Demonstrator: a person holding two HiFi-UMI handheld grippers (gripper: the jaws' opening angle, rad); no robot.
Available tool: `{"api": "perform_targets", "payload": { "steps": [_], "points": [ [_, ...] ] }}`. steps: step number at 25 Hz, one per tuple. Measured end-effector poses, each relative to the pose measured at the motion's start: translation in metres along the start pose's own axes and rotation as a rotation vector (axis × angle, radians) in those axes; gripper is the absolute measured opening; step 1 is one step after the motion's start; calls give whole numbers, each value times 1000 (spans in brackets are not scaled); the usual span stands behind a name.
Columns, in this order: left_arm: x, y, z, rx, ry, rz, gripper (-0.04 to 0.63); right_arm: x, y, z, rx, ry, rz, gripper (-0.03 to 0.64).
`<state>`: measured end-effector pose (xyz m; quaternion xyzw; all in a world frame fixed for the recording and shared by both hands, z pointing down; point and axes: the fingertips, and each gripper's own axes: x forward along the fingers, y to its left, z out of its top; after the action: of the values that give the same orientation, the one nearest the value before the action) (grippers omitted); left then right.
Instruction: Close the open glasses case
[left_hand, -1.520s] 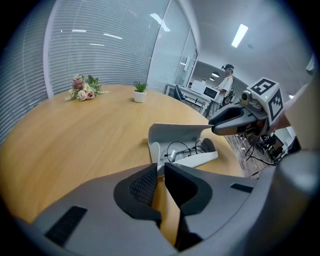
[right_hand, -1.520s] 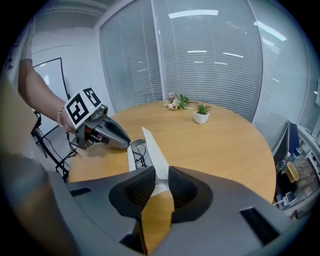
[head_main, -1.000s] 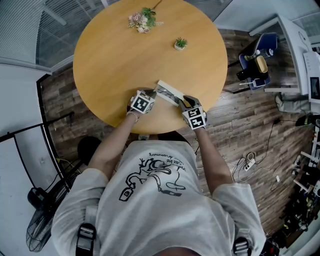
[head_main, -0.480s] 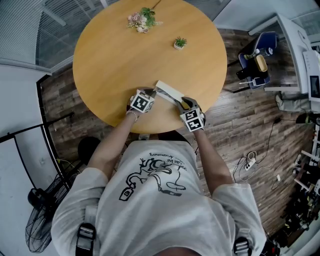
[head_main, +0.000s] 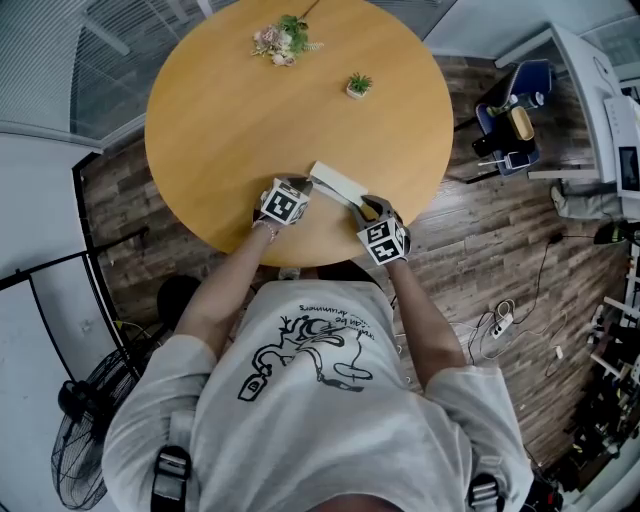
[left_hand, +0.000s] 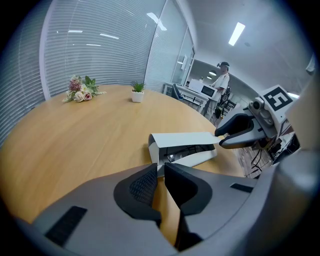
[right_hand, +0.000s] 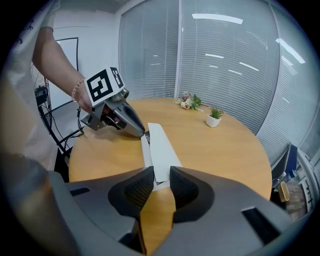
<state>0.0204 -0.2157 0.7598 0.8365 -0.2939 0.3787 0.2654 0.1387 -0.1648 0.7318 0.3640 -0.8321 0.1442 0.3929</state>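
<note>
The white glasses case (head_main: 335, 183) lies near the front edge of the round wooden table (head_main: 250, 120), its lid (left_hand: 185, 138) raised at a slant, dark glasses (left_hand: 187, 150) showing inside. My left gripper (left_hand: 159, 169) is at the case's left end, jaws shut on its end wall; the right gripper view shows it there (right_hand: 120, 120). My right gripper (right_hand: 161, 175) is at the other end. Its jaws have just been opening and stand a narrow gap apart, with the lid's end (right_hand: 159, 150) between the fingertips. The left gripper view shows it (left_hand: 220, 137) with one finger above and one below the lid's corner.
A small bunch of flowers (head_main: 283, 40) and a little potted plant (head_main: 360, 86) stand at the table's far side. The table edge runs just behind both grippers. A person (left_hand: 221, 82) stands in the room beyond. Cables and equipment lie on the floor at right.
The right gripper has edged slightly left toward the case's end and rolled a little. The left gripper and the case have kept still.
</note>
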Motion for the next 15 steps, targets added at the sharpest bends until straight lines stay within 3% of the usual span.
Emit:
{"api": "perform_targets", "payload": {
  "steps": [15],
  "points": [
    [0, 1, -1, 5, -3, -9, 63, 5, 13, -7, -43, 29, -5, 109]
  ]
}}
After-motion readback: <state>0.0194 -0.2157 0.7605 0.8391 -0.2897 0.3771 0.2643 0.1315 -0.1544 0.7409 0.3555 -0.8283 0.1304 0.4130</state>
